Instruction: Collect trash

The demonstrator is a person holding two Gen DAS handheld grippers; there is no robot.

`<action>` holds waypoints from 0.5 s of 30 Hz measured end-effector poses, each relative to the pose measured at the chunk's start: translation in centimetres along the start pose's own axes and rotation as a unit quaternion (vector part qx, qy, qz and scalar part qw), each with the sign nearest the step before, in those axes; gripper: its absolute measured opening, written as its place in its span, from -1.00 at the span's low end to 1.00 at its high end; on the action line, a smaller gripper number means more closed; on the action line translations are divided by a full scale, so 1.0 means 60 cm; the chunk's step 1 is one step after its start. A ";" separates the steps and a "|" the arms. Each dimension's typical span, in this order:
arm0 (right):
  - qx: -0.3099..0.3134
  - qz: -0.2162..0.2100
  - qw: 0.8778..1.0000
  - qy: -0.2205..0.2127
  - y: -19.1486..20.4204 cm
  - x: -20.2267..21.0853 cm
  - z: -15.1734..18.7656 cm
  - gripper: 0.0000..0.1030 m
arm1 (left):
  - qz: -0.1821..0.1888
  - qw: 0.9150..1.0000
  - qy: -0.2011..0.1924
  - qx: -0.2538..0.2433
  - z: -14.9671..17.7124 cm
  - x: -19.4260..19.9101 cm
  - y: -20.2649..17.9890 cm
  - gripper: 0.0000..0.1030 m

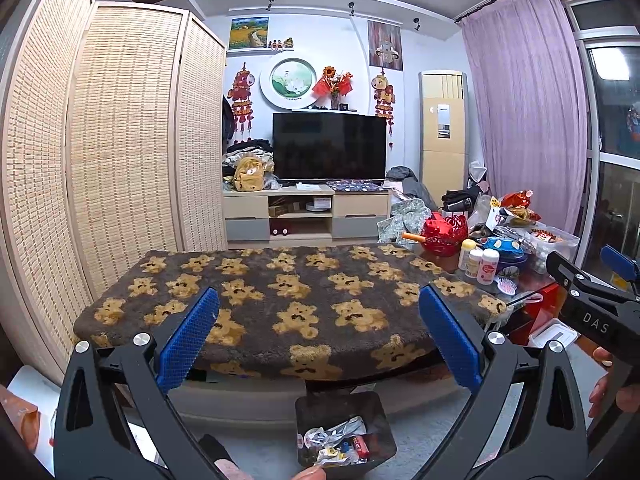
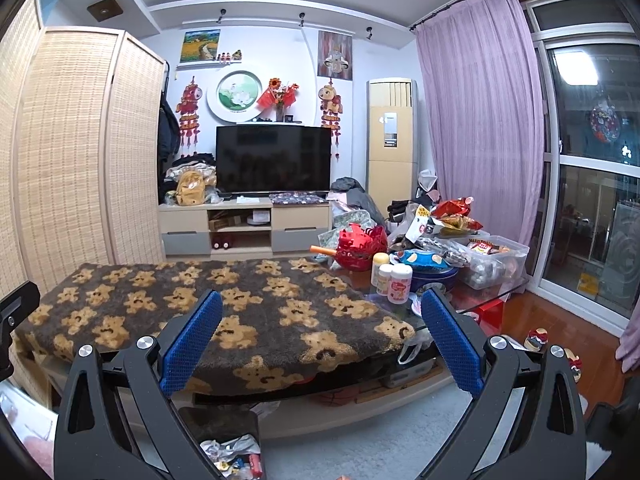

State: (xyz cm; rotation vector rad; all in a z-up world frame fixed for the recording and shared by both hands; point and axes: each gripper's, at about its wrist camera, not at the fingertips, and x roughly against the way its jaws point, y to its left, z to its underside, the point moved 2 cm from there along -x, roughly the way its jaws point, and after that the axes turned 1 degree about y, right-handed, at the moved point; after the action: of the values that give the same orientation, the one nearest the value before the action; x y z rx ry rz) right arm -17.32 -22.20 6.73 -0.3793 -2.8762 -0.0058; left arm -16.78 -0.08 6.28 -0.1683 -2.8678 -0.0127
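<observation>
A dark bin (image 1: 344,408) stands on the floor in front of the low table and holds crumpled wrappers (image 1: 336,438); it also shows in the right wrist view (image 2: 224,426) with the same trash (image 2: 232,454) inside. My left gripper (image 1: 318,308) is open and empty, held above the bin and the table's near edge. My right gripper (image 2: 322,312) is open and empty, also over the near edge. The right gripper's body shows at the right of the left wrist view (image 1: 592,304).
A low table under a brown bear-print cover (image 1: 288,296) fills the middle. Its right end is crowded with bottles (image 1: 480,264), a red basket (image 1: 444,234), snack bags and a clear box (image 2: 496,258). A TV stand (image 1: 304,212), folding screens and a curtain lie behind.
</observation>
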 end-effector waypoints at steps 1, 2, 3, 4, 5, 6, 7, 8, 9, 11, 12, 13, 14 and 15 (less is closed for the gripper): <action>0.000 0.000 1.000 0.000 0.001 -0.001 0.000 0.94 | 0.000 1.000 0.000 -0.001 0.001 -0.001 0.000 0.84; 0.000 0.000 1.000 0.000 0.000 0.000 0.000 0.94 | -0.001 1.000 0.001 -0.001 0.001 -0.002 0.000 0.84; 0.000 0.000 1.000 0.000 0.002 0.000 0.000 0.94 | -0.001 1.000 0.001 -0.002 0.001 -0.003 -0.001 0.84; 0.000 0.000 1.000 0.000 0.000 0.000 0.000 0.94 | -0.001 1.000 0.001 -0.002 0.001 -0.004 0.000 0.84; 0.000 0.000 1.000 0.000 0.000 0.000 0.000 0.94 | -0.001 1.000 0.001 -0.001 0.000 -0.004 0.000 0.84; 0.000 0.000 1.000 0.000 0.000 0.000 0.000 0.94 | -0.001 1.000 0.000 -0.001 0.001 -0.004 0.000 0.84; 0.000 0.000 1.000 0.001 0.002 -0.001 0.000 0.94 | -0.001 1.000 0.000 -0.002 0.001 -0.004 0.000 0.84; 0.000 0.000 1.000 0.000 0.000 0.000 0.000 0.94 | -0.001 1.000 0.000 -0.003 0.000 -0.004 0.000 0.84; 0.000 0.000 1.000 0.000 0.000 0.000 0.000 0.94 | -0.001 1.000 0.000 -0.003 -0.001 -0.004 0.000 0.84; 0.000 0.000 1.000 0.000 0.000 0.000 0.000 0.94 | -0.001 1.000 -0.001 -0.003 -0.002 -0.004 0.000 0.84; -0.001 0.000 1.000 0.000 0.002 -0.001 0.000 0.94 | -0.001 1.000 -0.002 -0.003 -0.003 -0.003 0.000 0.84; 0.000 0.000 1.000 0.000 0.000 0.000 0.000 0.94 | 0.000 1.000 -0.003 -0.002 -0.004 -0.003 0.000 0.84; 0.000 0.000 1.000 0.000 0.000 0.000 0.000 0.94 | 0.000 1.000 -0.004 -0.003 -0.004 -0.003 -0.001 0.84; 0.000 0.000 1.000 0.000 0.000 0.000 0.000 0.94 | 0.000 1.000 -0.004 -0.003 -0.004 -0.003 -0.001 0.84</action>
State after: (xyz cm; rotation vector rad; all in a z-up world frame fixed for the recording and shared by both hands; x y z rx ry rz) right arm -17.33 -22.20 6.72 -0.3801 -2.8758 -0.0057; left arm -16.53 -0.17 6.48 -0.1688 -2.8757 -0.0200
